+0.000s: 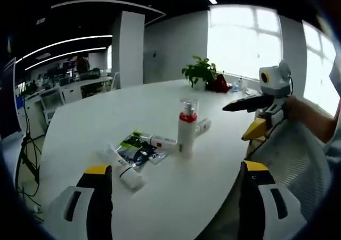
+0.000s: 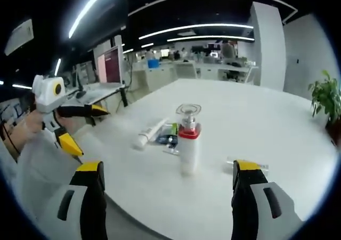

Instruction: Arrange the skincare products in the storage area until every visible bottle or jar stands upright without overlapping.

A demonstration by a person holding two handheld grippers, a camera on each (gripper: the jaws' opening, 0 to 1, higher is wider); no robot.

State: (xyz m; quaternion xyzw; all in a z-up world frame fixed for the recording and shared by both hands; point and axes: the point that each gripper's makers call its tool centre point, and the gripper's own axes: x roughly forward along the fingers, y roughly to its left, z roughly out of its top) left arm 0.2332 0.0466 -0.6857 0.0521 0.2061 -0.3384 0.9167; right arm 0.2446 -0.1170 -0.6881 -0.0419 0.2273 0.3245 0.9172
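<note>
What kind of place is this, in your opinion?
Probably an open-plan office: a big white table, rows of desks with monitors behind it, strip ceiling lights and a potted plant.

sachet (image 1: 139, 149) print (too small) illegible

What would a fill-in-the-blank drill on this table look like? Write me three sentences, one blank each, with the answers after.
1. The spray bottle with the red collar stands ____ on the white table.
2. The white tube near the sachets lies on its ____.
3. The fingers of the left gripper are spread ____, with nothing between them.

Missing words: upright; side; open
</note>
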